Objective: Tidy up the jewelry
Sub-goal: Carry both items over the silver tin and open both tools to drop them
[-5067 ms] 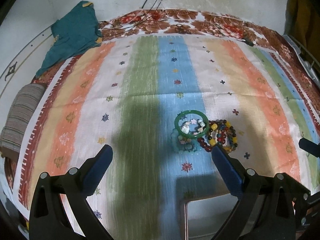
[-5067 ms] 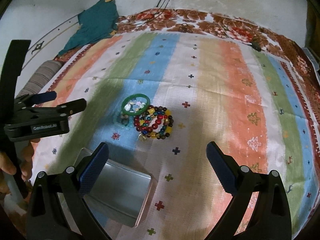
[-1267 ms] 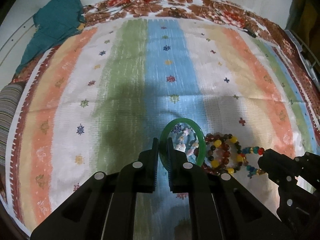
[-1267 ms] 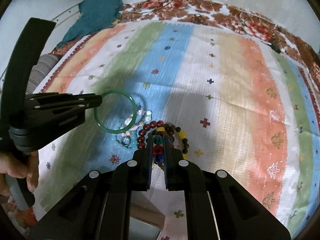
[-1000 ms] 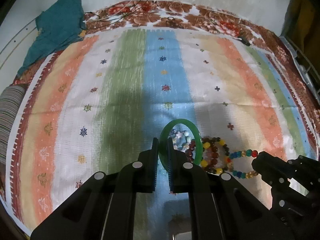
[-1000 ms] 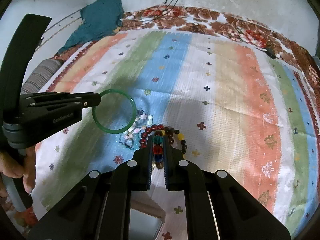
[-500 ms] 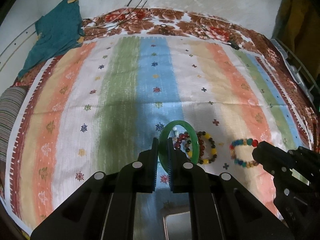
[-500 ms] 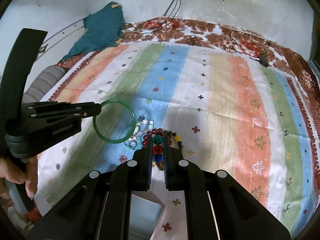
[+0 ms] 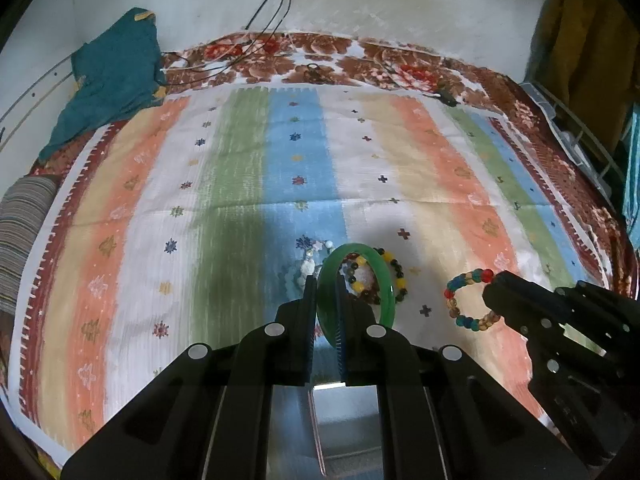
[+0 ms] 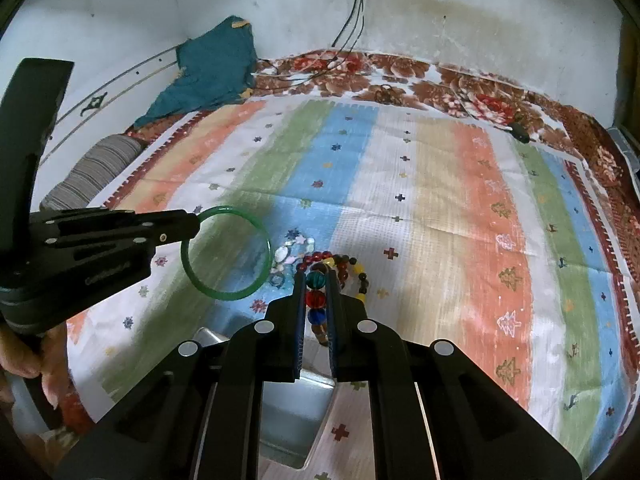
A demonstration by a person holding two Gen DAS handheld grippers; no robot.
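Note:
My left gripper [image 9: 325, 280] is shut on a green bangle [image 9: 385, 280] and holds it above the striped cloth; the bangle also shows in the right wrist view [image 10: 226, 252]. My right gripper [image 10: 318, 274] is shut on a multicoloured bead bracelet [image 10: 316, 299], which also hangs at the right in the left wrist view [image 9: 468, 298]. A dark red and yellow bead bracelet [image 10: 352, 270] and a small pile of pale stone jewelry [image 10: 290, 254] lie on the cloth below. A metal tin [image 10: 292, 408] sits under both grippers, also in the left wrist view [image 9: 344, 428].
A teal cloth [image 10: 208, 72] lies at the back left, a striped roll [image 10: 92, 172] at the left edge. Cables [image 10: 352, 20] hang down the wall to the bed. A small black object [image 10: 520, 130] lies at the back right. A hand [image 10: 28, 360] holds the left gripper.
Both grippers, open 5 s ago, are now shut on the bangle and the bead bracelet and have lifted and drawn back toward the tin over the last second.

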